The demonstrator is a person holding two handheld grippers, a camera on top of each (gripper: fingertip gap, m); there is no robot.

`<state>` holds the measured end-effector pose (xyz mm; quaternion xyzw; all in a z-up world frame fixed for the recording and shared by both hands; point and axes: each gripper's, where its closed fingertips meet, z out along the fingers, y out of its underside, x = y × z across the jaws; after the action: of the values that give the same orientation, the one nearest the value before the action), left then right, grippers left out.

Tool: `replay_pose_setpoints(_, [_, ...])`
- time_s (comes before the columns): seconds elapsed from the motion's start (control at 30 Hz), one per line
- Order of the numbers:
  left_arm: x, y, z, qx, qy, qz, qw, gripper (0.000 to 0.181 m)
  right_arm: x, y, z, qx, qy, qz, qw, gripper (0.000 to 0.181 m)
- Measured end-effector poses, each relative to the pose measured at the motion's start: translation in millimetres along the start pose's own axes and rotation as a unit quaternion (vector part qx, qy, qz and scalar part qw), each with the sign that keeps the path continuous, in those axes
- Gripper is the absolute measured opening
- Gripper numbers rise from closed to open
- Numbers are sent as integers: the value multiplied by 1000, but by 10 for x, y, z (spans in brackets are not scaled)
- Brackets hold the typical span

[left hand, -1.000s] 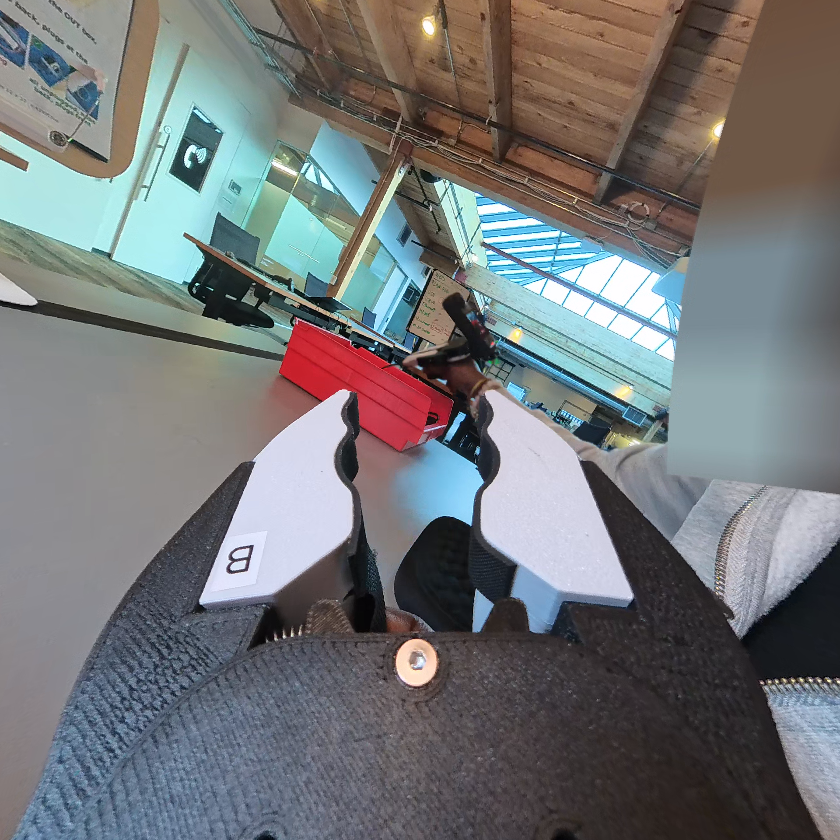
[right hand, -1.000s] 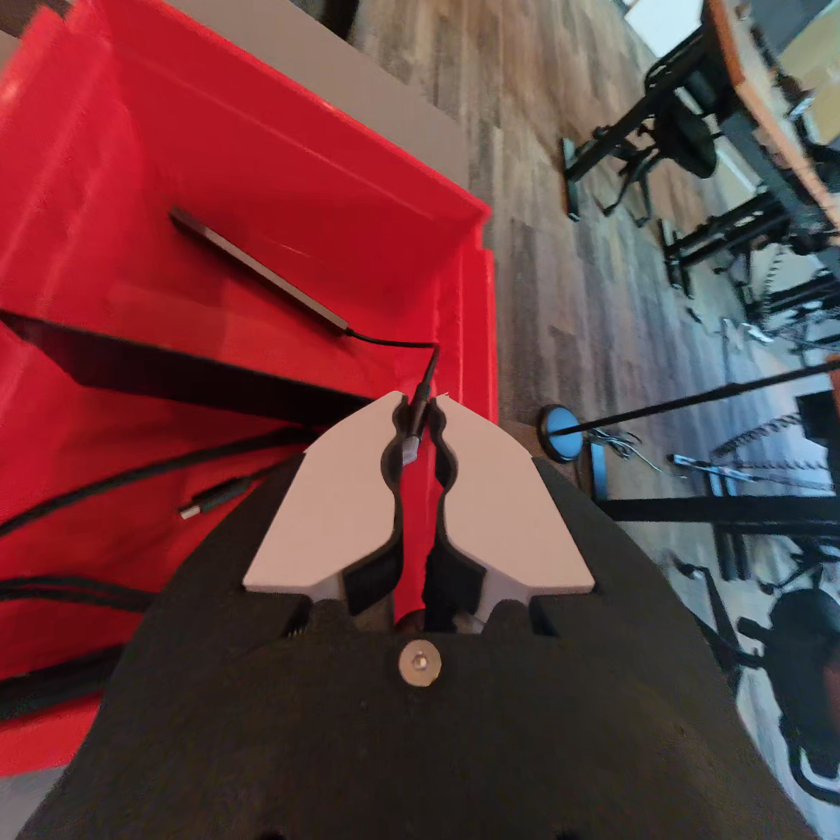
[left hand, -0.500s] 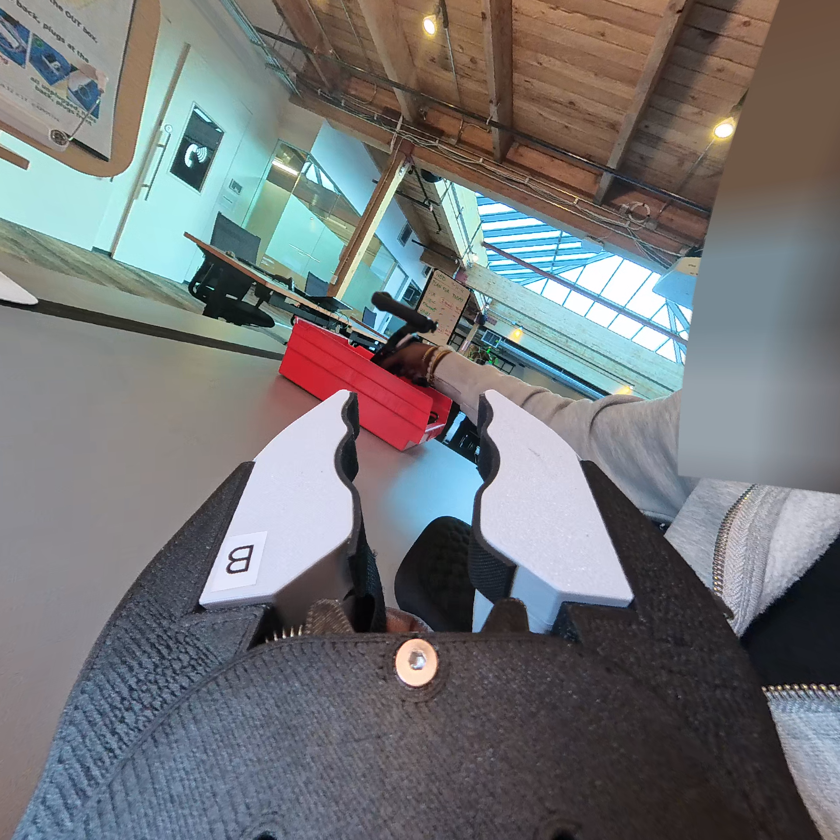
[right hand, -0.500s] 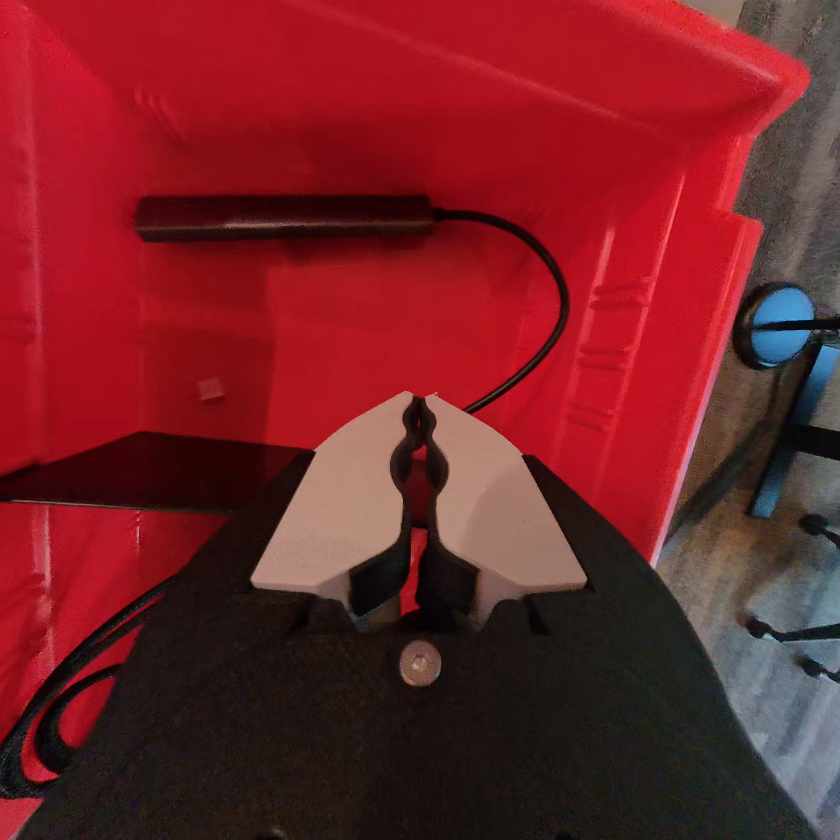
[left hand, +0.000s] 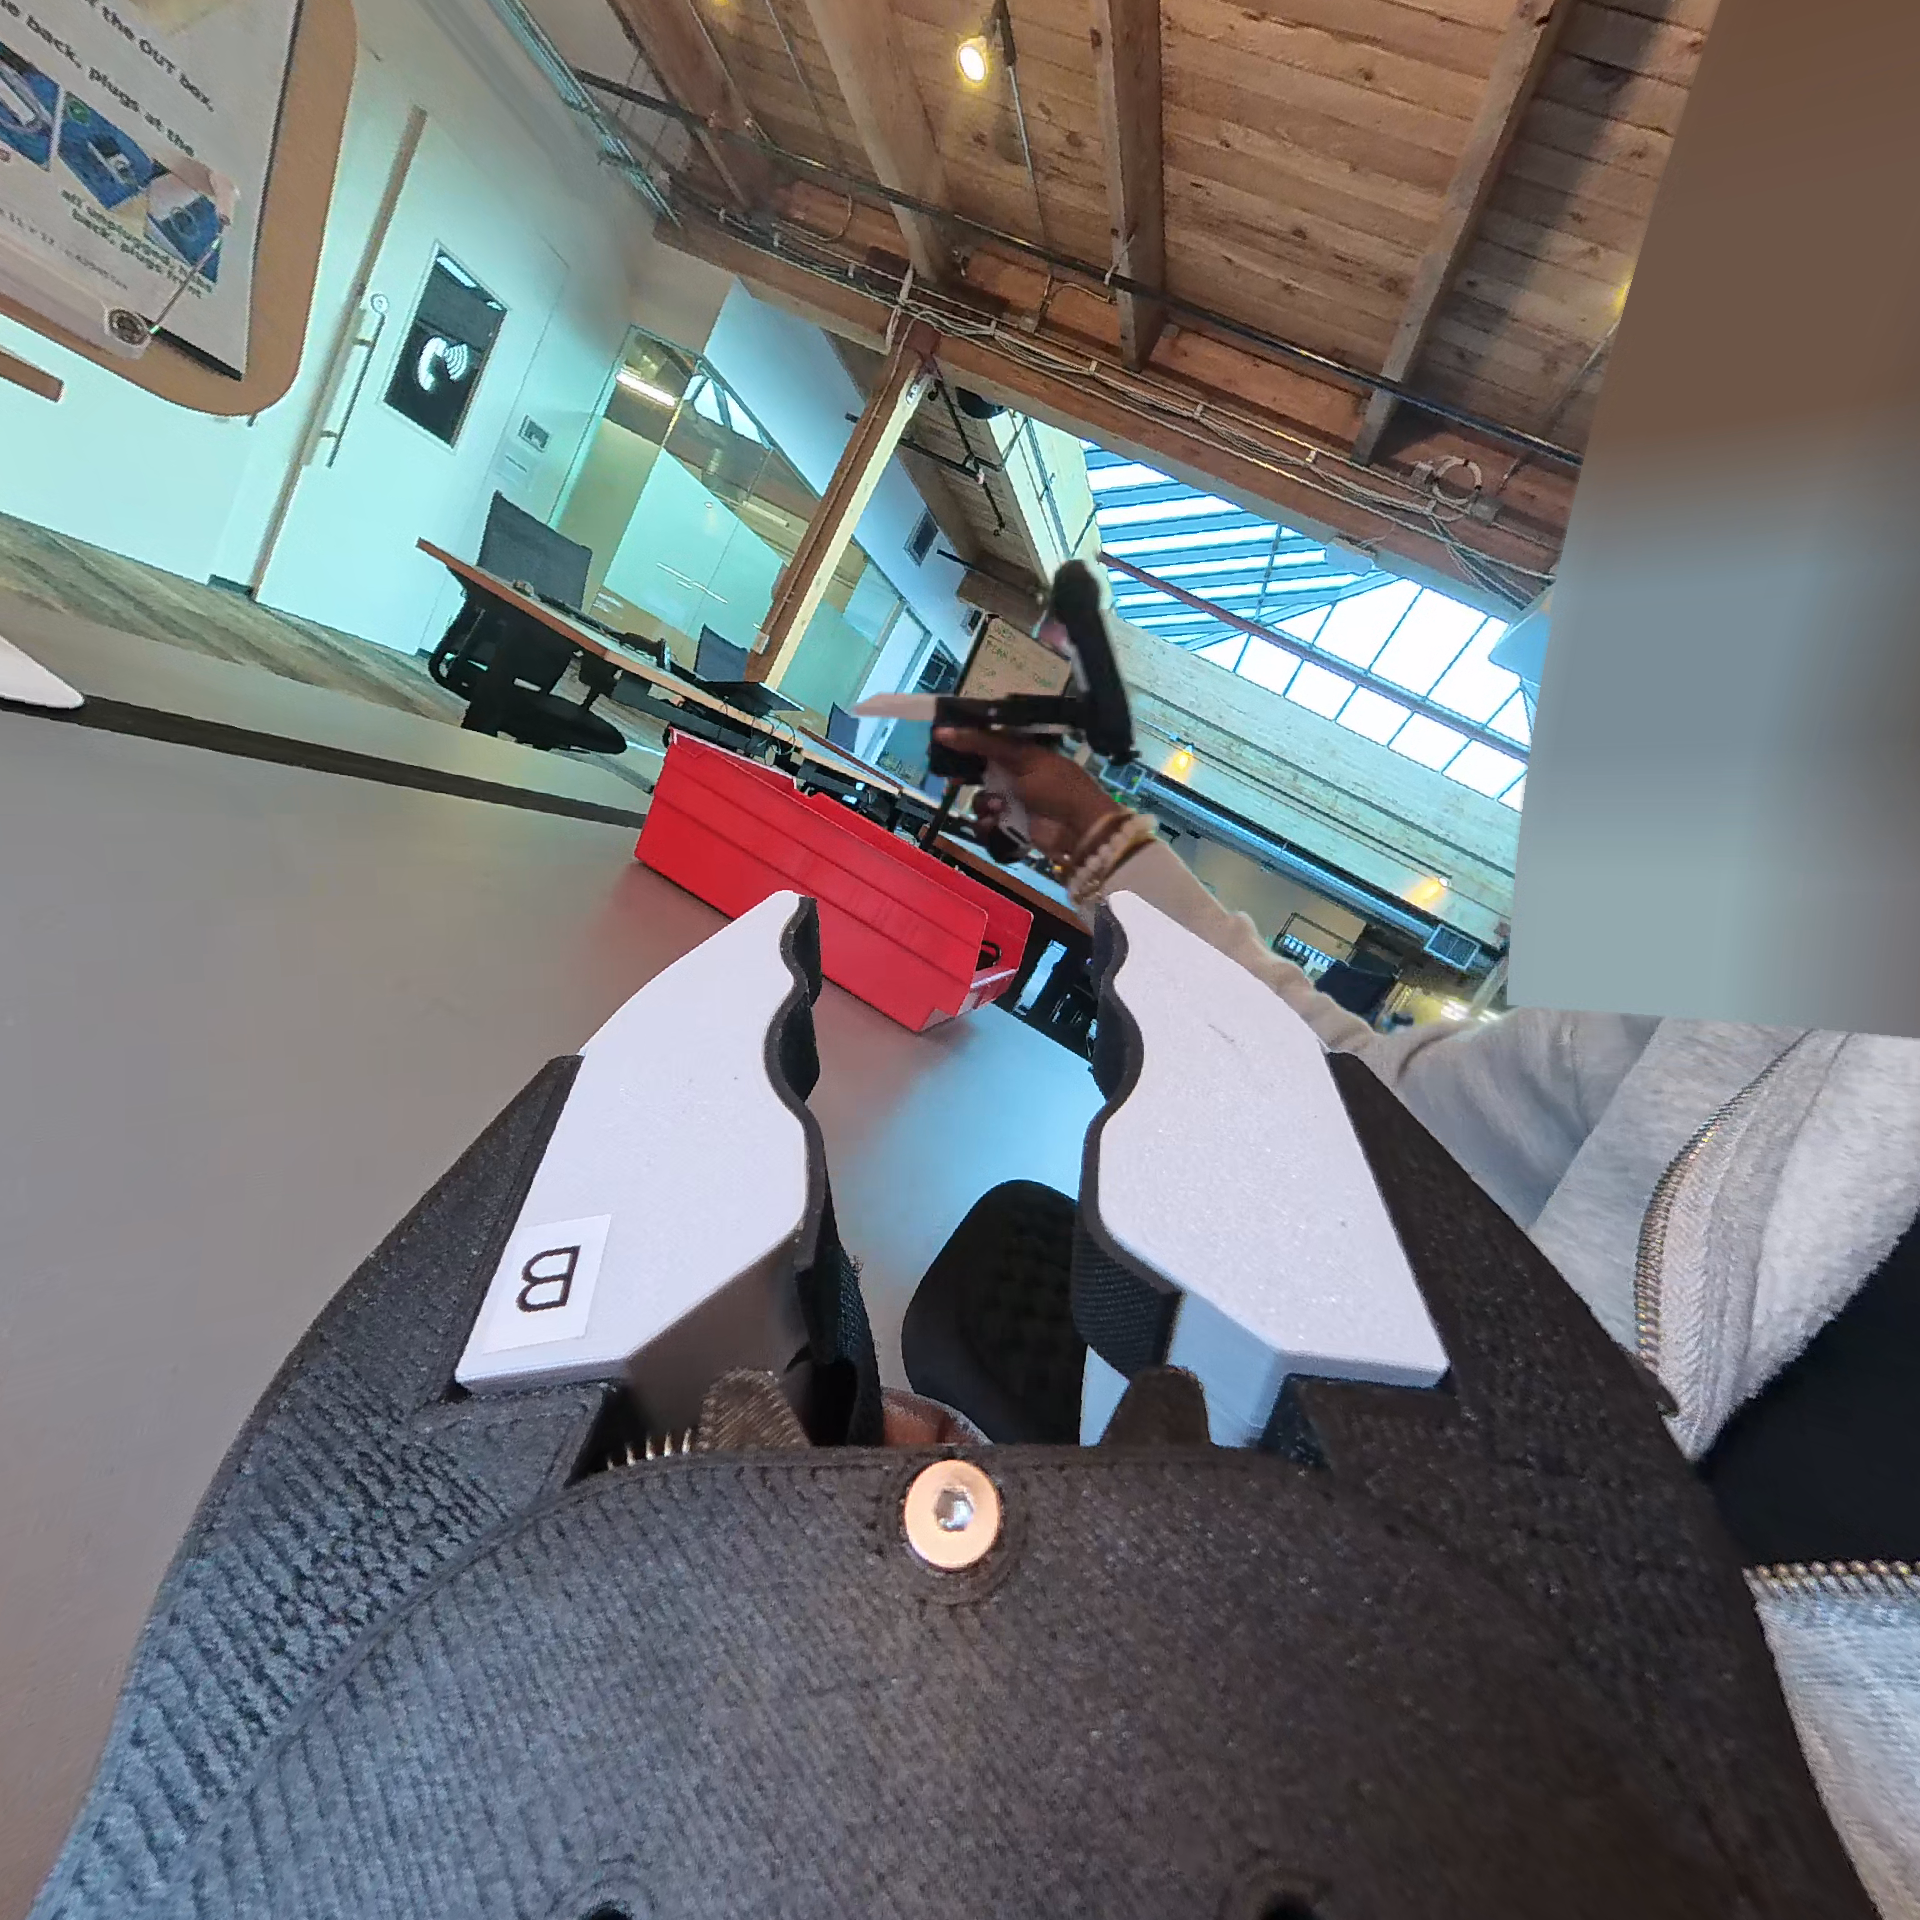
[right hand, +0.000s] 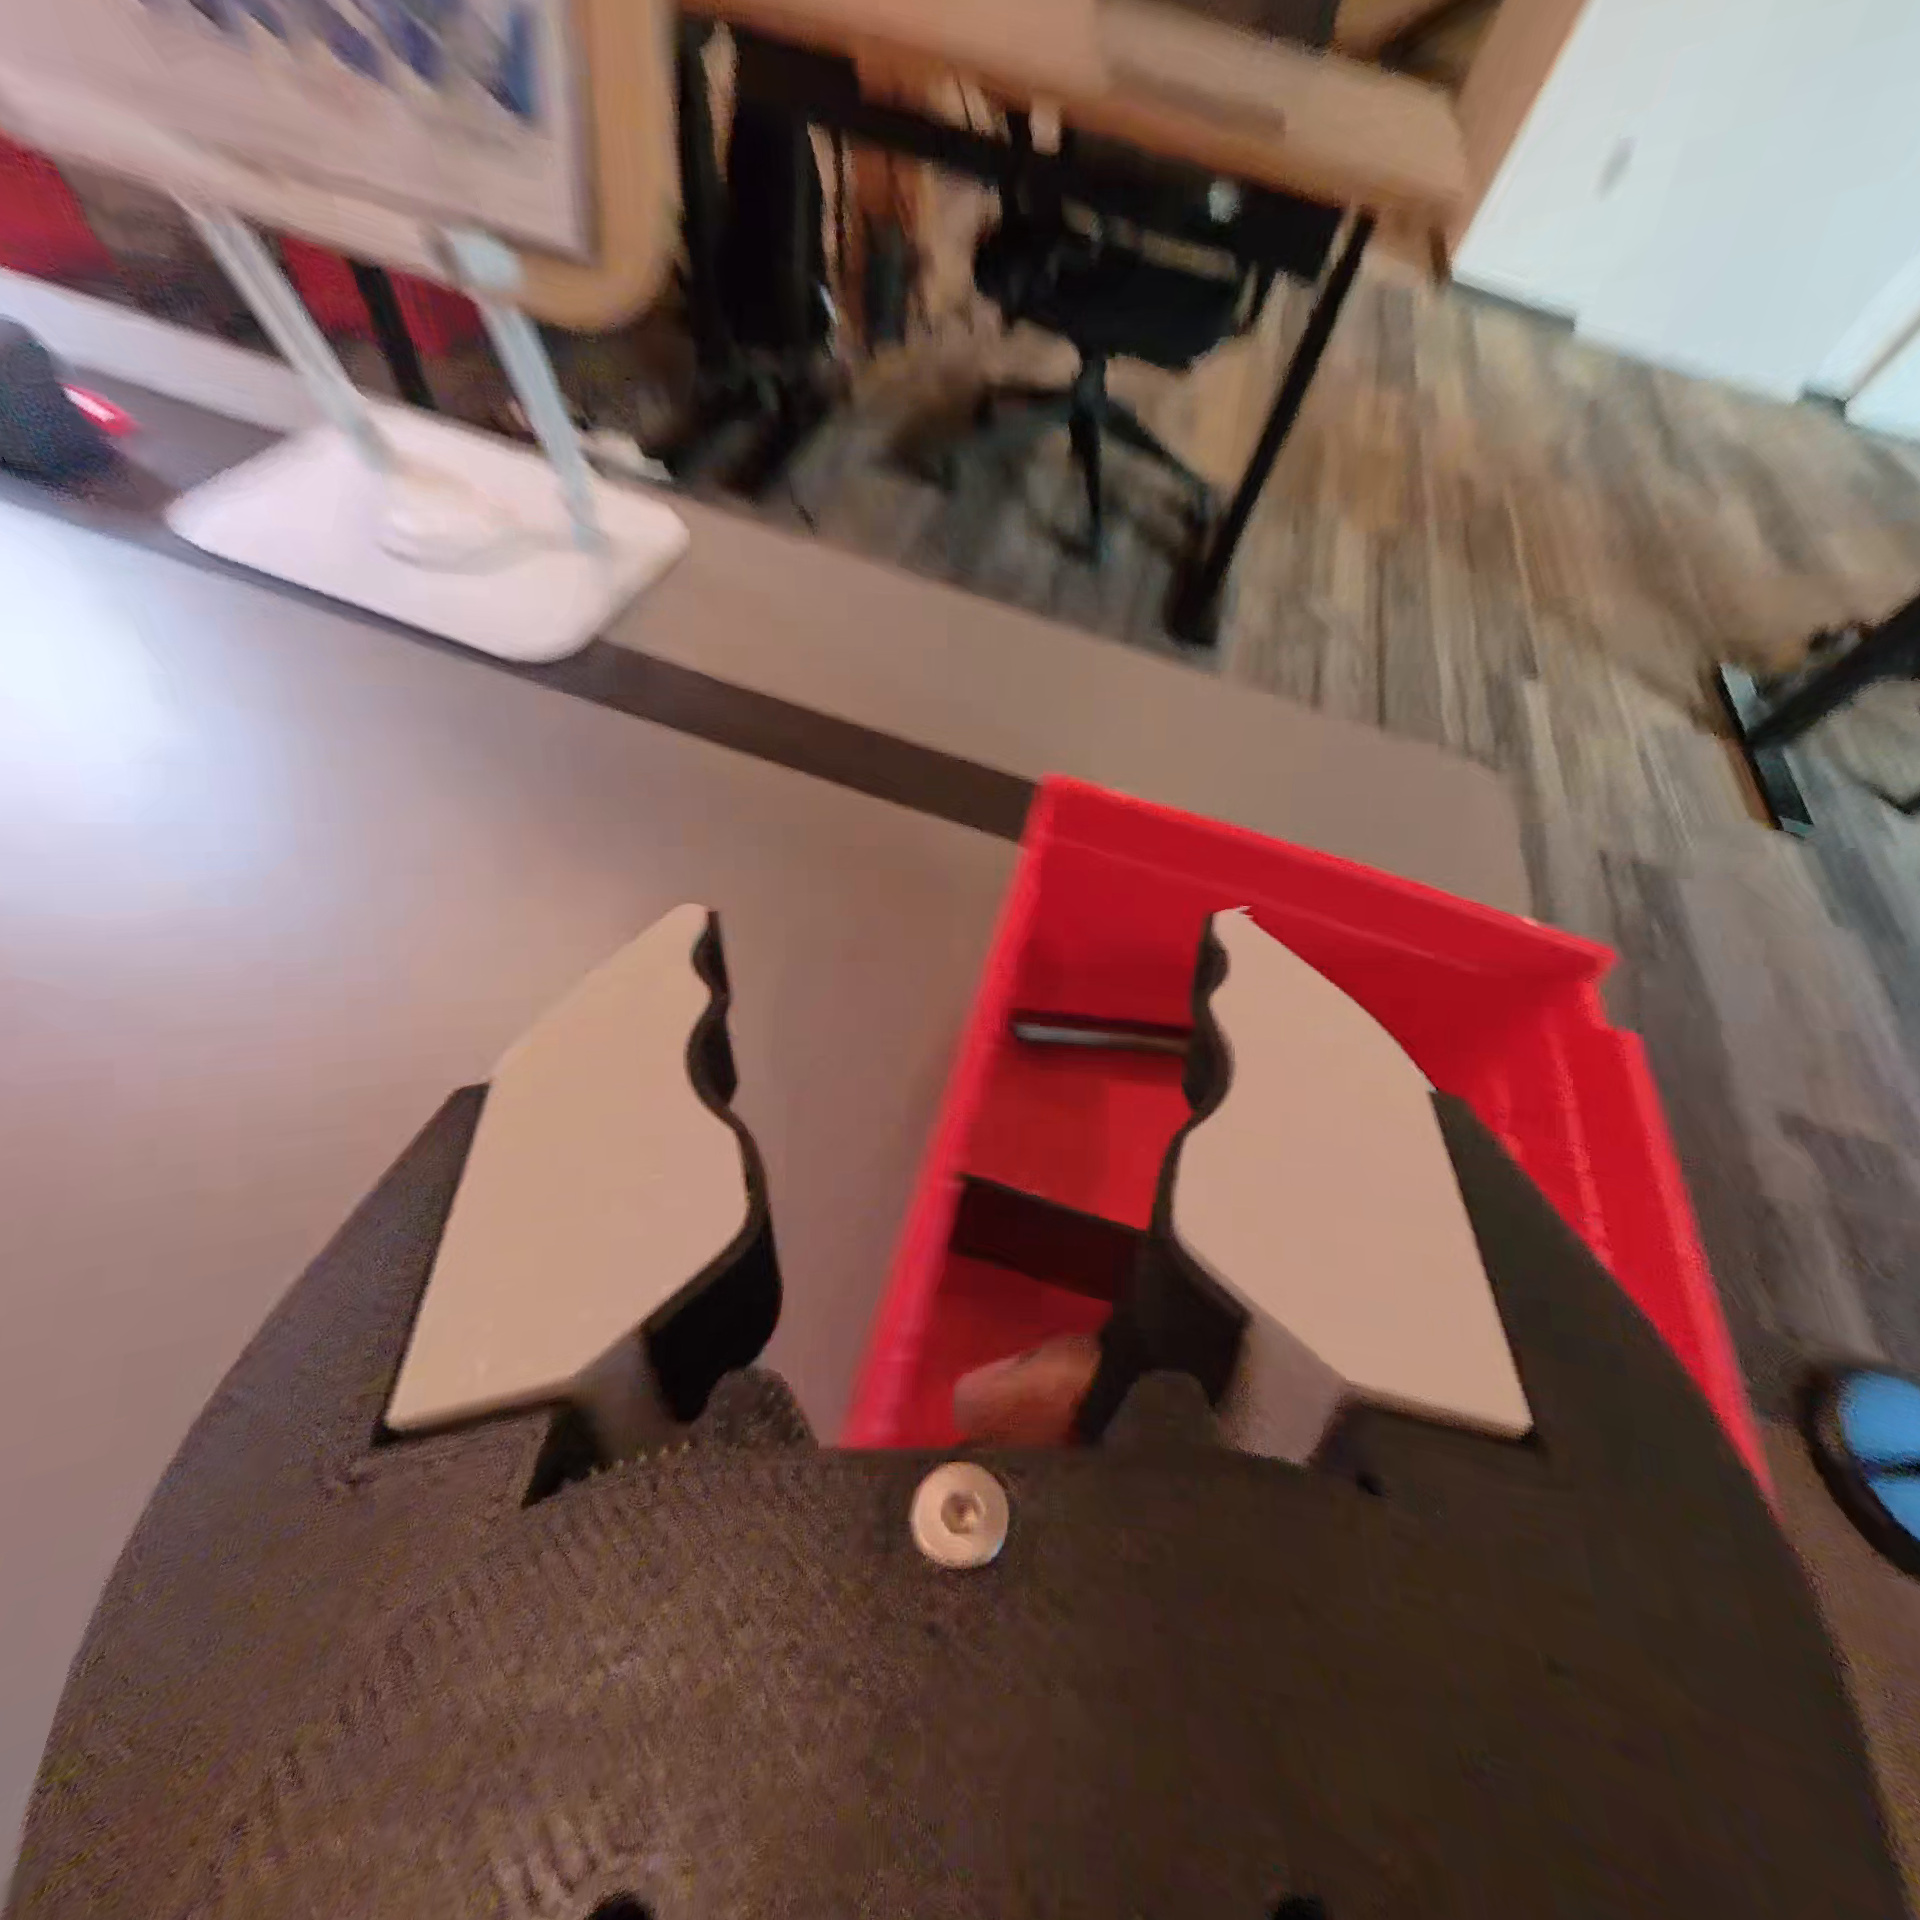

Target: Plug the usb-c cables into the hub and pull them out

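Left gripper (left hand: 954, 956): low over the grey bench (left hand: 260, 1039), fingers well apart, holding nothing. It sits well short of the red bin (left hand: 831, 883), with bare bench between.

Right gripper (right hand: 961, 935): fingers spread wide, nothing between them. In the left wrist view it appears raised above the red bin's far end, carried in the person's hand (left hand: 1023, 779).

Red bin (right hand: 1299, 935): stands near the bench's far right corner. A black divider (right hand: 1039, 1242) splits its interior. In the compartment beyond the divider lies a slim black bar, judged to be the hub (right hand: 1091, 1034), flat on the bin floor. The right gripper's own finger hides the bar's right end. No usb-c cables are visible in either view; the near compartment is hidden behind the gripper body.

Step in hand, as judged: nothing is held, so the next step is a fresh pick from the bin. To do it well, descend square to the bin opening with fingers wide, close on the rigid plug body rather than the cord, and steady the hub with the other gripper before any push or pull.

Edges and room: the bin walls and the divider limit sideways travel inside. The bench edge beyond the bin drops to a wood floor (right hand: 1558, 520). Left of the bin the bench is bare as far as a white stand base (right hand: 436, 540).
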<state>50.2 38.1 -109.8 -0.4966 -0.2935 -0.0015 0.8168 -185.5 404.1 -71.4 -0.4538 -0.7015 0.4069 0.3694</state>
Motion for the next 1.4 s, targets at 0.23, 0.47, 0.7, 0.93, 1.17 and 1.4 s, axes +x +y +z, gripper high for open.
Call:
replay_pose_setpoints(0.23, [36,13,4,-3,2,16,1000,50,-1422,-132,-802,130,-86,36,987,105])
replay_pose_setpoints(0.47, [200,-11,3,-10,30,9,999,51,-2139,101,-1047,269,-106,128,949,85])
replay_pose_setpoints(0.7, [566,-735,-265,-18,68,35,997,52,-2559,315,-736,248,-176,99,948,97])
replay_pose_setpoints(0.93, [-539,-1517,-1088,-216,-195,168,942,63,-2541,317,-762,260,-157,72,950,91])
replay_pose_setpoints(1.17, [-1806,-1491,-1926,-344,-411,19,844,89,-2535,318,-766,264,-151,57,951,88])
replay_pose_setpoints(1.4, [-2402,-1186,-2221,-367,-464,-43,805,75,-2532,348,-749,259,-130,19,957,85])
